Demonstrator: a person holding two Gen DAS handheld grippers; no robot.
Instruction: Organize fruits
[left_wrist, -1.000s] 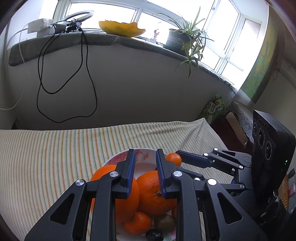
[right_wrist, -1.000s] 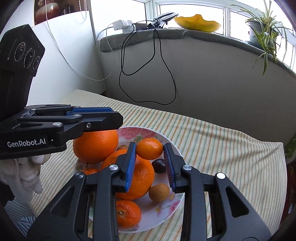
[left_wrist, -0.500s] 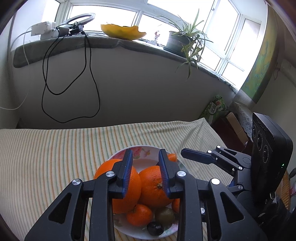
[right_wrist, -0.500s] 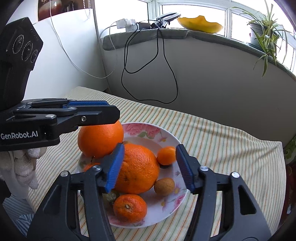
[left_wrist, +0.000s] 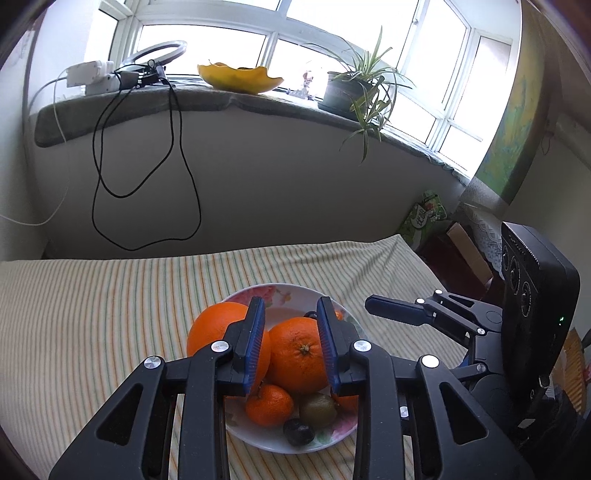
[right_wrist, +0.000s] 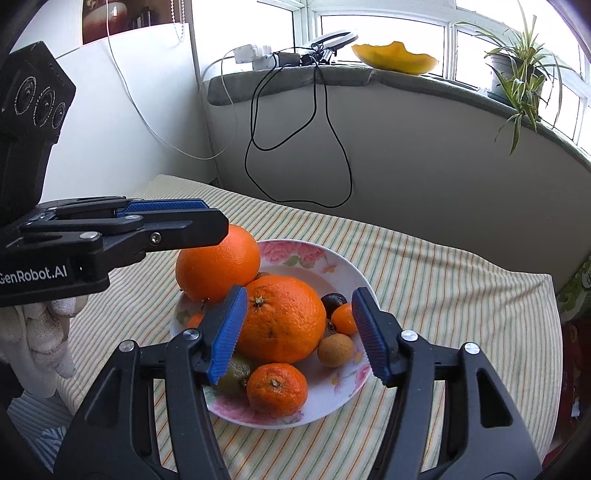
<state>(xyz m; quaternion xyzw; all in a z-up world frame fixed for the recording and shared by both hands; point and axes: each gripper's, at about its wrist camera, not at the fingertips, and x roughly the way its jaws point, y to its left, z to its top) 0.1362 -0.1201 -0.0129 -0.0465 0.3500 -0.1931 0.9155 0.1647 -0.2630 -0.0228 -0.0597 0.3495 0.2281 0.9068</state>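
A flowered white plate (right_wrist: 332, 258) on the striped cloth holds two big oranges (right_wrist: 284, 317) (right_wrist: 218, 266), a mandarin (right_wrist: 277, 389), a kiwi (right_wrist: 232, 376), a brown round fruit (right_wrist: 335, 349), a tiny orange (right_wrist: 343, 317) and a dark fruit (right_wrist: 334, 301). My right gripper (right_wrist: 297, 332) hovers over the near side of the plate, open wide, its pads touching nothing. My left gripper (left_wrist: 290, 343) hangs above the plate (left_wrist: 280, 291) with a narrow empty gap; the oranges (left_wrist: 295, 354) (left_wrist: 214, 328) lie below it. From the right wrist it (right_wrist: 214, 221) shows over the left orange.
The striped cloth (left_wrist: 92, 314) stretches left of and behind the plate, and drops off at the right. A black cable (left_wrist: 147, 184) hangs down the wall from the sill. On the sill stand a yellow dish (left_wrist: 240, 77) and a potted plant (left_wrist: 347, 88). A white-gloved hand (right_wrist: 40, 339) holds the left gripper.
The right jaws have spread from narrow to wide. The left jaws have parted slightly. Both grippers have drawn back from the plate, so more of it shows in each view.
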